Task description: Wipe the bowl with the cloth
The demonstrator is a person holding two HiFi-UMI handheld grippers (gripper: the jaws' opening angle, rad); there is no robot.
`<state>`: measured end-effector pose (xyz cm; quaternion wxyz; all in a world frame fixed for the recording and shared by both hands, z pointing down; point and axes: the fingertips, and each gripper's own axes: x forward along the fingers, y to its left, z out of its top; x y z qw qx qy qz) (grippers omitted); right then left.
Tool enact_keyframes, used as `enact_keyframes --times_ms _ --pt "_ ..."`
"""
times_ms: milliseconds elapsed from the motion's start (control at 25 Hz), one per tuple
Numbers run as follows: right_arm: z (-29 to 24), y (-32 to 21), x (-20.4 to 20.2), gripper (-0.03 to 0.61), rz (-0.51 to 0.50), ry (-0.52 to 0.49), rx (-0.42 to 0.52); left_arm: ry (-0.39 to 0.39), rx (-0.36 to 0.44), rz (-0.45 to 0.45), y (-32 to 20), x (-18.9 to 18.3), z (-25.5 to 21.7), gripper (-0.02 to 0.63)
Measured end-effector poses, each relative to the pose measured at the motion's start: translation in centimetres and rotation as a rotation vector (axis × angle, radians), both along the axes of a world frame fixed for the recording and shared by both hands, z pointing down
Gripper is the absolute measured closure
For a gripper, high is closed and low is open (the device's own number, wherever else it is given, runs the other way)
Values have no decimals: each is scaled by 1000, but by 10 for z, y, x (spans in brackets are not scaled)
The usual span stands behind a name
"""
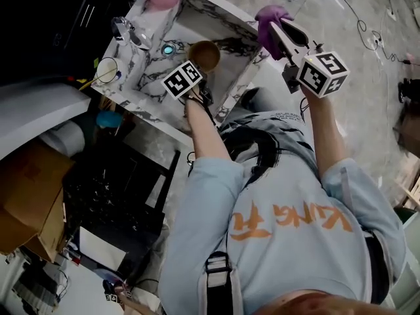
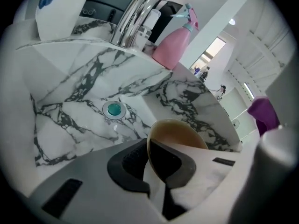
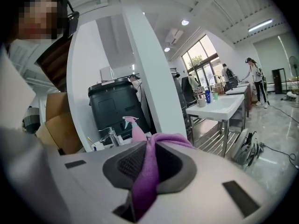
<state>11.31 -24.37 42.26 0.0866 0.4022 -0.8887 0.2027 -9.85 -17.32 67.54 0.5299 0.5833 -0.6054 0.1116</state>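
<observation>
The left claw (image 2: 156, 168) pinches only the rim of the bowl (image 2: 180, 130) above the sink (image 2: 79, 115). The right claw (image 3: 152, 158) squeezes the cloth (image 3: 140, 190). A hard wipe may knock the bowl loose.

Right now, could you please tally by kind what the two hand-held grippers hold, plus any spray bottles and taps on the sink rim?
Bowl: 1
Cloth: 1
Spray bottle: 1
Tap: 1
Total: 4
</observation>
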Motion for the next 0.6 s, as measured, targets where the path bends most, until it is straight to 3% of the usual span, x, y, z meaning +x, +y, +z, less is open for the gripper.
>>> enact_keyframes --times_ms 360,600 --pt "-1 -5 1 505 16 11 17 -108 -53 37 -1 4 22 583" --pt "-4 -4 -5 505 -10 23 21 -188 -101 109 4 4 29 583"
